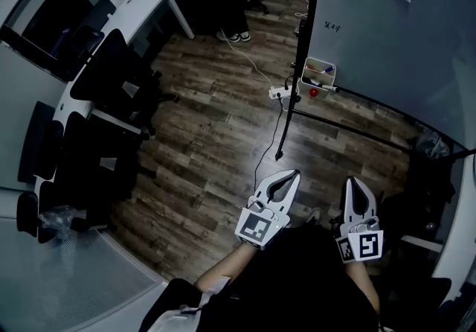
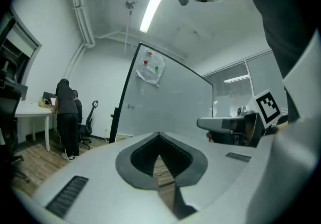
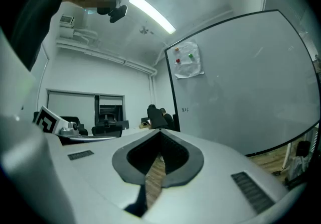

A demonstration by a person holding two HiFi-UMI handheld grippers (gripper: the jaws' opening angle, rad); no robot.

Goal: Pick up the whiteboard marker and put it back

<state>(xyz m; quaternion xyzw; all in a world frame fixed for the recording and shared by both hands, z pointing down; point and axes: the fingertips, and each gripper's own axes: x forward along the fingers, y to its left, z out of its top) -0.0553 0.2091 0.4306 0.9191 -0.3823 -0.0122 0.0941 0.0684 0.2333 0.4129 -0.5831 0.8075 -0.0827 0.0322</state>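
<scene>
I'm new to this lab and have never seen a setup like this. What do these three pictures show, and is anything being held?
There is no robot arm: a person holds one gripper in each hand. The head view looks down from a camera on the person's head at the left gripper and right gripper above a wooden floor. The other two views come from cameras riding on each gripper. Both grippers are shut and empty. Ahead stands a whiteboard; its small basket seems to hold markers.
</scene>
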